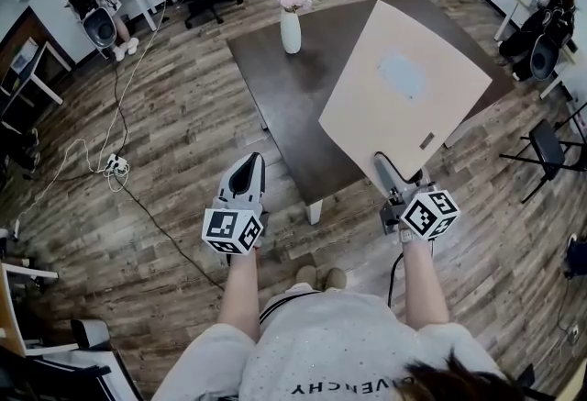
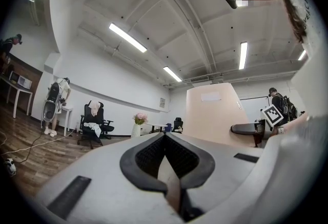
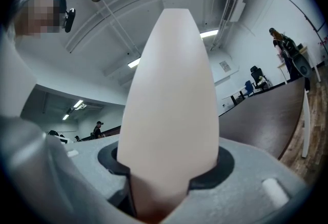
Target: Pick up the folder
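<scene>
The right tool (image 3: 169,164) is clenched on the folder (image 1: 404,87): its two dark pads sit against the pale beige sheet from either side, parted only as far as the sheet's near edge asks, and the folder rises straight ahead of the tool. From the right gripper view it fills the middle of the picture as a tall, tapering shape. The left tool (image 2: 165,138) is closed on nothing, its ribbed pads meeting at the tips with no object between them; it hangs level out to the left of the right tool, well apart from the folder, which shows off to its right as an upright board. The folder stands over the right part of the dark desk (image 1: 284,87), ahead of both tools. It covers that side of the desk top, so what lies beneath it is hidden, and I cannot tell whether its far corner is clear of the desk or resting on it. The strip of folder inside the right tool's pads is also out of sight. A white vase of pink flowers (image 1: 291,23) stands on the desk's far end, ahead of the left tool and left of the folder.
</scene>
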`<state>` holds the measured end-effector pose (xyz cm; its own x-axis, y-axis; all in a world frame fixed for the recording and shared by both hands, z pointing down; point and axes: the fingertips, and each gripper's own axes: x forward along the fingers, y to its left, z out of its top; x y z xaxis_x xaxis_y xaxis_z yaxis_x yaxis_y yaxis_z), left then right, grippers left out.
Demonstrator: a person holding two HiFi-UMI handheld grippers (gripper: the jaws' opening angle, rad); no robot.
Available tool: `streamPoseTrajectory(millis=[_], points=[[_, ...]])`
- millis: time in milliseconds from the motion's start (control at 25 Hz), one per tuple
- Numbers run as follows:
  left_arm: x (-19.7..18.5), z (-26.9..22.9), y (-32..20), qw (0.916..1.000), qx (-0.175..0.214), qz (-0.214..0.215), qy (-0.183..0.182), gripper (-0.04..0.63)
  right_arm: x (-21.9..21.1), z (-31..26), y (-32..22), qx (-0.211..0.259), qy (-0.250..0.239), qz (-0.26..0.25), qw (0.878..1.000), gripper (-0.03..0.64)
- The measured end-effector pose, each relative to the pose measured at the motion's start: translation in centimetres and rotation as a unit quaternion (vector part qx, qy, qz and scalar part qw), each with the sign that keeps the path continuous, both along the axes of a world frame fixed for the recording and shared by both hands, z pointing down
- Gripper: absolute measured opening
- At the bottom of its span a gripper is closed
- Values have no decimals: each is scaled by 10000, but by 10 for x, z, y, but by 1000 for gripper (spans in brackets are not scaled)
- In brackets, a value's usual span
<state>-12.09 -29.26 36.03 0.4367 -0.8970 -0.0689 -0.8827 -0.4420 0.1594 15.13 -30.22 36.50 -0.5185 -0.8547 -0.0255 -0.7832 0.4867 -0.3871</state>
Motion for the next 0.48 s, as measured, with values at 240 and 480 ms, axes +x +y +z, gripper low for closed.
streamPoseTrajectory(millis=[240, 480], points=[[3, -8, 1, 9999, 78, 66, -36, -2, 2, -10, 3, 133, 71, 73, 9999, 279], [4, -13, -2, 9999, 121, 85, -22, -2, 4, -19, 2, 228, 113, 121, 9996, 279]])
